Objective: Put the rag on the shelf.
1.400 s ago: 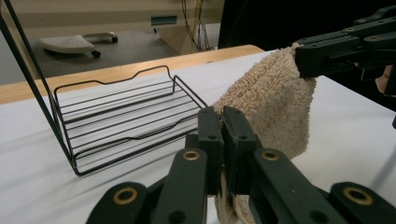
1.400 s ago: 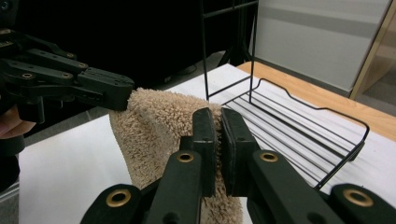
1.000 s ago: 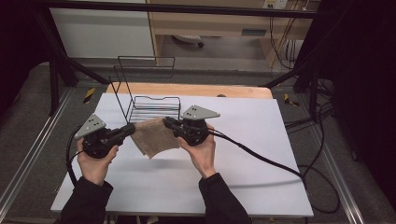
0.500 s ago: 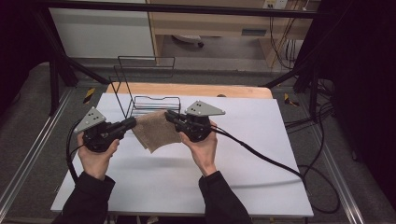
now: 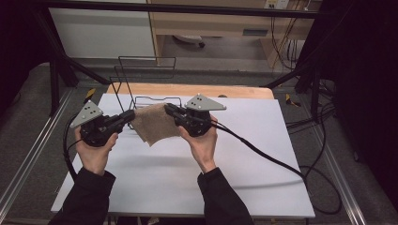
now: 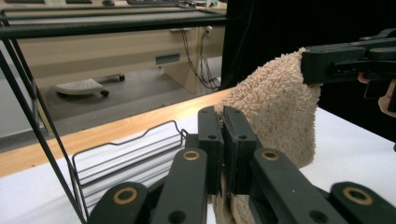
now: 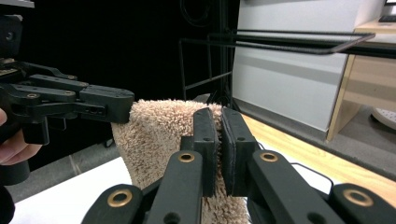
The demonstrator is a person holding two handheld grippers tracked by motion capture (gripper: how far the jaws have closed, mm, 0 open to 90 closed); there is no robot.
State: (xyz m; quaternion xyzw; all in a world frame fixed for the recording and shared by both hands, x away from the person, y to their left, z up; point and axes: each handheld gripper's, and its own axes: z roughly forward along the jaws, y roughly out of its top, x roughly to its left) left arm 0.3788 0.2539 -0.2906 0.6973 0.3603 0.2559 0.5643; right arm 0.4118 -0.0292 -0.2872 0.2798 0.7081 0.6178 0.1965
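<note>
From the high view I see my left gripper (image 5: 127, 117) and my right gripper (image 5: 170, 111) each clenched on a top corner of the tan towel (image 5: 155, 125), which hangs between them above the white counter (image 5: 187, 183). The towel's lower edge droops toward the counter just in front of the black wire rack (image 5: 141, 77); I cannot tell whether it touches the surface.

In the left gripper view my own fingers (image 6: 208, 135) are pinched tight on the towel's (image 6: 275, 116) near edge, the pile bunching up past them. Farther off, the right gripper (image 6: 308, 65) bites the opposite corner. The wire rack's (image 6: 130, 154) low basket sits to the left on the counter.

In the right gripper view my fingers (image 7: 236, 140) are closed on the towel (image 7: 159, 135), and the left gripper (image 7: 126, 109) clamps its far corner at the left, with the rack's bars (image 7: 280, 39) behind.
</note>
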